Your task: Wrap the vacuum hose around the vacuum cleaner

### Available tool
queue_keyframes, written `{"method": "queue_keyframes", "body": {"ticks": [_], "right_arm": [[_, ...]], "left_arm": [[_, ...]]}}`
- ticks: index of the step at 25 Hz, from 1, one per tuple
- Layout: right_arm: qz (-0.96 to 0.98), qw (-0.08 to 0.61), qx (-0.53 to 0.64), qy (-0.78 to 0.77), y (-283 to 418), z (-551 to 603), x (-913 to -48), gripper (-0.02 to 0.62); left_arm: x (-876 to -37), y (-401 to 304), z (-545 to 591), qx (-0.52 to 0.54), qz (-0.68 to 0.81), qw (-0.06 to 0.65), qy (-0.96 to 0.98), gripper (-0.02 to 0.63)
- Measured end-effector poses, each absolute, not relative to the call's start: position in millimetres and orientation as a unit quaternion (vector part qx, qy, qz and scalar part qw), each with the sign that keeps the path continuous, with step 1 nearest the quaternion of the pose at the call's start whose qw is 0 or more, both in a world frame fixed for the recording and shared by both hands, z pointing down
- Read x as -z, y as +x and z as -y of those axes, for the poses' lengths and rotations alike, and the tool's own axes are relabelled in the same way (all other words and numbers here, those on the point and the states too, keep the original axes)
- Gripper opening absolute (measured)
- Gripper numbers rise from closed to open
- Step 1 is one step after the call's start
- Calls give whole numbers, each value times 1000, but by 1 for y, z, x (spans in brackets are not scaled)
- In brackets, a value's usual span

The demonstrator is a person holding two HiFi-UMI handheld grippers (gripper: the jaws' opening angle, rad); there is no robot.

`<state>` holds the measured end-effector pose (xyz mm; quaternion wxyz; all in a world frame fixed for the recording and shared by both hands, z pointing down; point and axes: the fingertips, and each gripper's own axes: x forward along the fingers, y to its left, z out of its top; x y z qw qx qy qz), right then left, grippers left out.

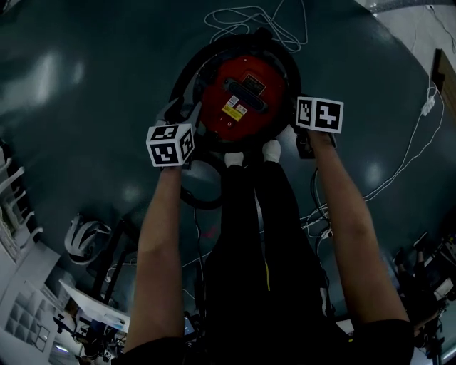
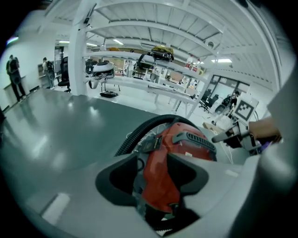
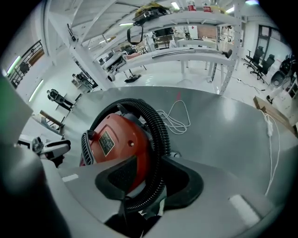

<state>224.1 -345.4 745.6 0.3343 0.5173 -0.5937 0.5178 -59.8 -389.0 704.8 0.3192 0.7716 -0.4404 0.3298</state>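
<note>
The red vacuum cleaner (image 1: 242,96) stands on the dark floor, straight ahead of my feet. Its black ribbed hose (image 1: 187,75) curves round its left and far side, and another loop lies by my left shoe. My left gripper (image 1: 183,110) is at the vacuum's left rim. In the left gripper view the red body (image 2: 186,148) fills the gap of that gripper (image 2: 156,186), and whether the pads press on it does not show. My right gripper (image 1: 306,132) is at the vacuum's right side. There it (image 3: 153,186) is shut on the hose (image 3: 158,135), beside the red body (image 3: 116,144).
A white cable (image 1: 256,21) lies in loops on the floor beyond the vacuum. Another cable (image 1: 420,135) trails along the right. My legs and white shoes (image 1: 249,153) stand just short of the vacuum. A helmet (image 1: 85,239) and clutter sit at the lower left.
</note>
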Motion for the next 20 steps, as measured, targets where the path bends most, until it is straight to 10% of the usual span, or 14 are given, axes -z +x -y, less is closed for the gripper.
{"method": "queue_keyframes", "body": {"ticks": [20], "right_arm": [[712, 335, -487, 380, 50, 290, -723, 122]], "left_arm": [[-788, -122, 244, -315, 538, 450, 640, 201]]}}
